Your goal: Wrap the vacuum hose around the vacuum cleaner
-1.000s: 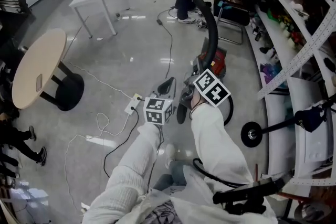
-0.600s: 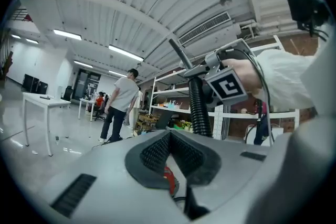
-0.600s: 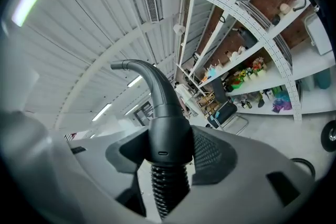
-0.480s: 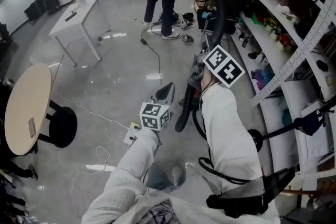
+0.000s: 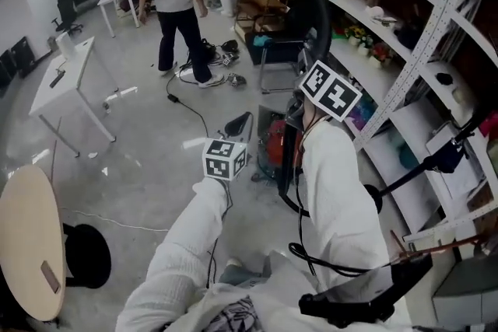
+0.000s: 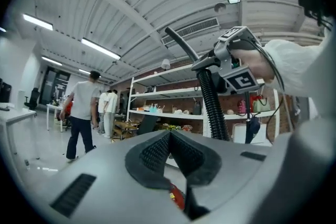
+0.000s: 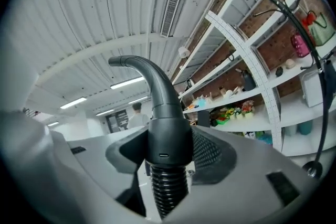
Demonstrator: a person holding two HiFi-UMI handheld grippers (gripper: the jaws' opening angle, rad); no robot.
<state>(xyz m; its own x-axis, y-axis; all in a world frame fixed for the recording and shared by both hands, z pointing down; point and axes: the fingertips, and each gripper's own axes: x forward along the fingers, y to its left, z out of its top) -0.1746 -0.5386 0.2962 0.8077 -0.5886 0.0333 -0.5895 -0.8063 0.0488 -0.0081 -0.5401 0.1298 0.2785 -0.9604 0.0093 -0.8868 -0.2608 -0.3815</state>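
Closest, my right gripper (image 7: 168, 147) pinched the hard collar of the hose (image 7: 169, 190) and held it high, while my left gripper (image 6: 169, 137) hung lower, jaws pressed together on nothing. Below them the hose dropped in a long run to the red vacuum cleaner (image 5: 274, 145) on the floor, not visibly coiled round it. I judged that good wrapping called for a firm collar grip and slack laid in even loops, clear of the shelves (image 5: 405, 27) beyond.

Black ribbed vacuum hose (image 7: 169, 189) upright, curved end topmost; red vacuum cleaner (image 5: 274, 152) on floor (image 5: 148, 159) beneath.
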